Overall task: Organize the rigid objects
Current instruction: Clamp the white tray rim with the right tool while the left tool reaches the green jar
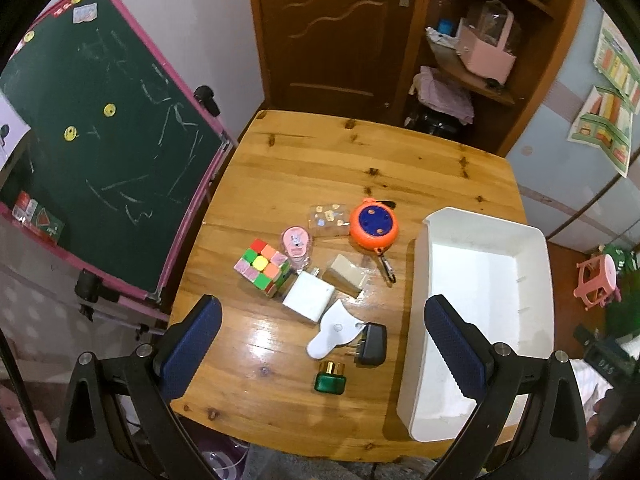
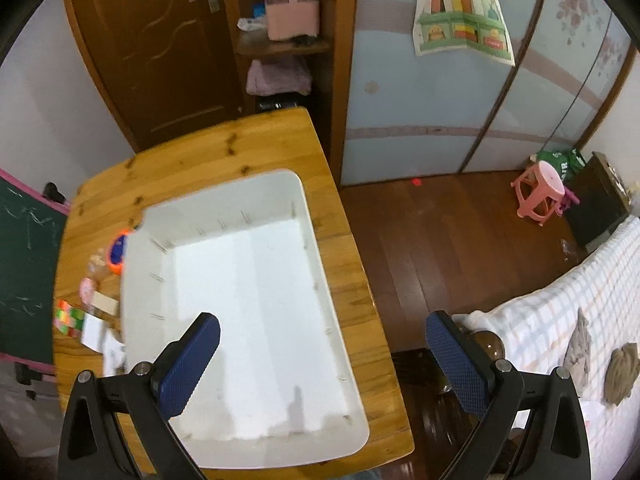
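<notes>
Small objects lie on a wooden table (image 1: 280,168): a colour cube (image 1: 263,266), a white square charger (image 1: 308,296), a black plug adapter (image 1: 372,343), a green jar with a gold lid (image 1: 330,377), an orange and blue round reel (image 1: 373,226), a pink tag (image 1: 296,242), a beige block (image 1: 346,275) and a white flat tool (image 1: 334,330). An empty white bin (image 1: 536,280) stands to their right. My left gripper (image 1: 322,344) hovers open above the near objects. My right gripper (image 2: 322,354) hangs open over the bin (image 2: 320,264) and the table's right edge.
A green chalkboard with a pink frame (image 1: 100,132) leans left of the table. A brown door (image 1: 332,28) and shelves (image 1: 476,52) stand behind it. Right of the table are wood floor (image 2: 440,240), a pink stool (image 2: 540,194) and a checked bed cover (image 2: 560,320).
</notes>
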Demonstrator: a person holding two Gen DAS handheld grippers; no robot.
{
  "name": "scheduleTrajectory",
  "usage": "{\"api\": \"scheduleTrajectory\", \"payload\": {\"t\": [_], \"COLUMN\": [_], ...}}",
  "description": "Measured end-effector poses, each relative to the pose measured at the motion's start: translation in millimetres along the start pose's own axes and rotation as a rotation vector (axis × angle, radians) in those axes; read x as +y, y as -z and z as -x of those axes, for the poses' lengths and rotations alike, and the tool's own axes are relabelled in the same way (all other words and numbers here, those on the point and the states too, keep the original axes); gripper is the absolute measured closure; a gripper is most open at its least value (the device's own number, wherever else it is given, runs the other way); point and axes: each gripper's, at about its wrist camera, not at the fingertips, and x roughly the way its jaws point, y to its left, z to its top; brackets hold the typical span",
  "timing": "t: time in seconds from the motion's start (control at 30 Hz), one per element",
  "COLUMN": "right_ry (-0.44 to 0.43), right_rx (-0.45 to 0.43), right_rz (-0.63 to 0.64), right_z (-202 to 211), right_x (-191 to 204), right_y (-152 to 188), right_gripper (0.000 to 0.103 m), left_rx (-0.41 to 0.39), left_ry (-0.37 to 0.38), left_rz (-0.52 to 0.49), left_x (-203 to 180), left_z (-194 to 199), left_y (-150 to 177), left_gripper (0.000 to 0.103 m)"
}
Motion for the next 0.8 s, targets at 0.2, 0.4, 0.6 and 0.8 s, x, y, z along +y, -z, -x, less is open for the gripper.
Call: {"api": "scheduleTrajectory", "payload": {"t": [0.2, 0.4, 0.6, 0.8], "right_ry": [0.022, 0.056, -0.019, -0.028], "right_rx": [0.07, 0.121, 0.275, 0.319], "right_rz": [-0.025, -0.018, -0.037, -0.01], "right_z": [-44, -79, -115, -126], "right_x": [-15, -23, -31, -27], "right_y": [14, 23, 33, 42], "right_gripper": [0.0, 0.001, 0.046, 0.082], "left_rx": [0.007, 0.071, 0.1, 0.12], "left_ry": [-0.002, 0.052, 0.085, 0.074], "left_rz": [0.023, -0.013, -0.035, -0.048], "left_x": [8, 8, 5, 8], "left_z": [-9, -24, -31, -39], "left_y": [6, 16, 26, 34], "left_gripper": [0.002, 0.002, 0.002, 0.002]}}
